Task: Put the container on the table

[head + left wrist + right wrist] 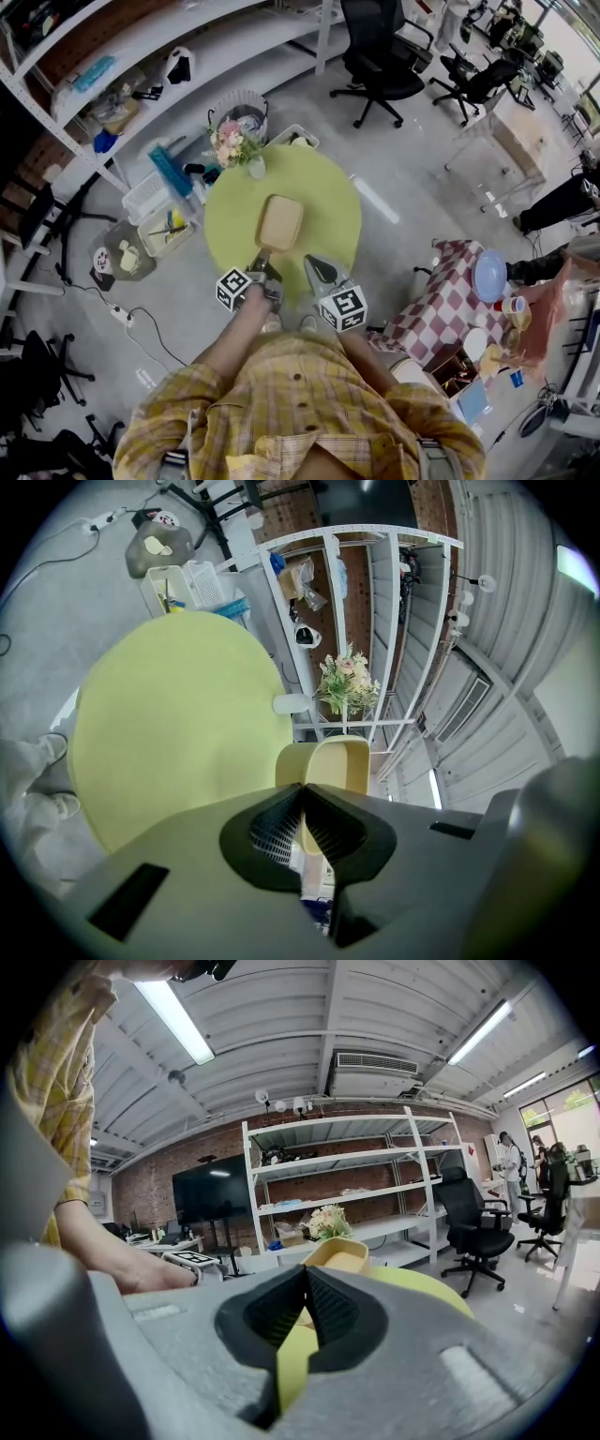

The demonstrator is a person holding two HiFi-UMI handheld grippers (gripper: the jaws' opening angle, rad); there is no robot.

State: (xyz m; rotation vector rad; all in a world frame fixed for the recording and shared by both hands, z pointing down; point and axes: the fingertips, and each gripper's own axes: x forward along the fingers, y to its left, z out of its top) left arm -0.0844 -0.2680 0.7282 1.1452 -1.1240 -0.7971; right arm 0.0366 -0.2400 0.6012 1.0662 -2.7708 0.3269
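left gripper [264, 264]: clamped on near rim of yellow container [279, 223] | container: over middle of round green tabletop [328, 197], contact unclear | right gripper [314, 265]: closed, empty, just beside left gripper at tabletop's near edge

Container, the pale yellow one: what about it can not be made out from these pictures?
1. Whether the container already rests on the table: the head view looks from above, and in the left gripper view the left tool covers its base.
2. Its near wall, right gripper view: the right tool hides all but the far rim.
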